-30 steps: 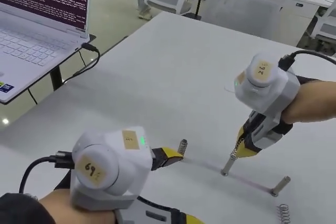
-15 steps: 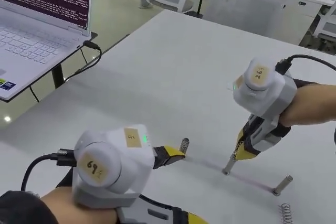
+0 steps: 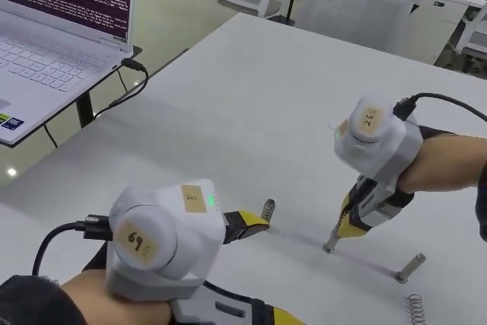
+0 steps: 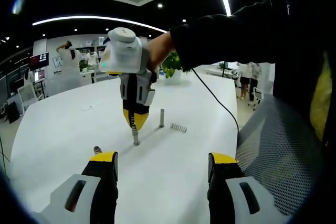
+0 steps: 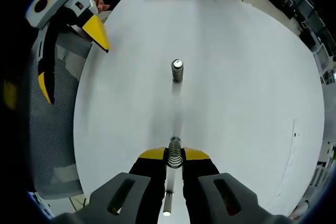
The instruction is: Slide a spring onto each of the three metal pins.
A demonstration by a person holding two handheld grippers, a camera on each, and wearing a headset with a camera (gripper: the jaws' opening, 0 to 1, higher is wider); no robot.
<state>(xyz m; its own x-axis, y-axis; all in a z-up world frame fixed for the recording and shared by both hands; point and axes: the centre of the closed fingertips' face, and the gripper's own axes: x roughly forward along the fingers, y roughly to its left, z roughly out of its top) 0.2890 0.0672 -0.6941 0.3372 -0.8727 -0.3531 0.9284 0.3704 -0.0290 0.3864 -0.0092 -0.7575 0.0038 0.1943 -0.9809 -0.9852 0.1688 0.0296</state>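
Three metal pins stand in a row on the white table (image 3: 251, 97). The near pin (image 3: 266, 211) (image 5: 178, 70) wears a spring. My right gripper (image 3: 344, 226) (image 5: 175, 157) is shut on a second spring (image 5: 175, 150), holding it on the top of the middle pin (image 3: 330, 246) (image 4: 135, 140). The far pin (image 3: 411, 266) (image 4: 161, 118) is bare, and a loose spring (image 3: 415, 308) (image 4: 178, 127) lies beside it. My left gripper (image 3: 247, 224) (image 4: 164, 157) is open and holds nothing, its tips just short of the near pin.
An open laptop (image 3: 53, 28) sits on a stand at the table's left, with a black cable (image 3: 125, 85) hanging from it. Chairs and desks stand beyond the far edge. The table's front edge lies close under my left hand.
My right gripper has sunk a little with the spring, closer to the middle pin's base. The left gripper has held its place.
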